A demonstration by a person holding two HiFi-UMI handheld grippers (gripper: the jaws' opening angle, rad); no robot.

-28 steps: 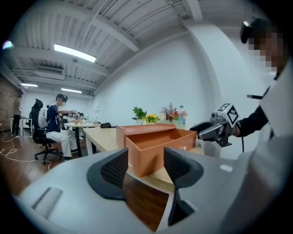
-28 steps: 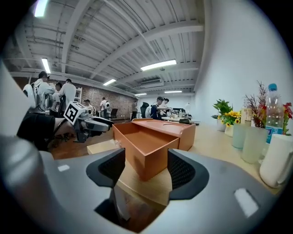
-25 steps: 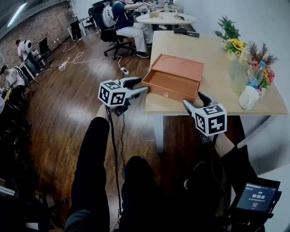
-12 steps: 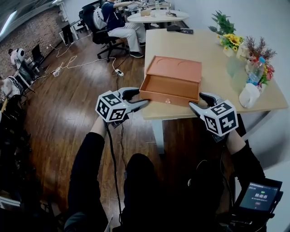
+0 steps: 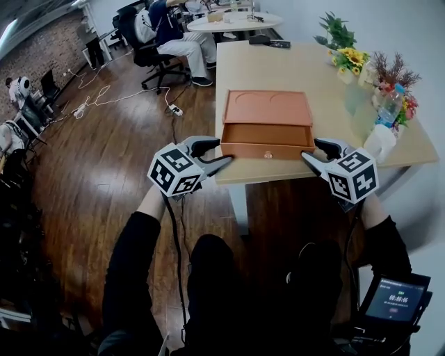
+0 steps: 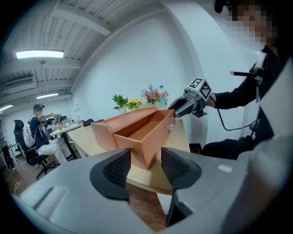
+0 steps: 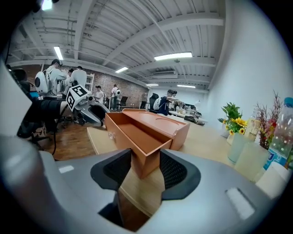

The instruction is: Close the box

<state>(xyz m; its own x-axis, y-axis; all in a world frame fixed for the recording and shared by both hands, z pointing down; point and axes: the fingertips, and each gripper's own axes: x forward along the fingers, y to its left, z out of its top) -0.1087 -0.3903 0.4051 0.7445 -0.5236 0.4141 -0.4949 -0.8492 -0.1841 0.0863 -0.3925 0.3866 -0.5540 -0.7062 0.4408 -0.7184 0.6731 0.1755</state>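
Note:
An orange box (image 5: 268, 108) lies near the front edge of the wooden table (image 5: 278, 66), its drawer (image 5: 268, 134) pulled out toward me with a small clear knob (image 5: 268, 155) on its front. My left gripper (image 5: 221, 151) is at the drawer's left front corner and my right gripper (image 5: 314, 151) at its right front corner. Both sets of jaws are closing. In the left gripper view the left gripper (image 6: 145, 167) frames the drawer corner (image 6: 145, 151) just ahead of the pads. In the right gripper view the right gripper (image 7: 145, 170) frames the other corner (image 7: 145, 160). Neither pair of pads presses on the wood.
Flower vases (image 5: 351, 62), a plastic bottle (image 5: 389, 108) and a white cup (image 5: 379, 142) stand along the table's right side. Several people sit at a round table (image 5: 229, 21) beyond. Cables (image 5: 104, 94) lie on the wooden floor at left. A small screen (image 5: 393, 299) sits at lower right.
Both grippers have moved up and inward to the drawer's front corners, and their jaws look narrower. The box has not moved on the table.

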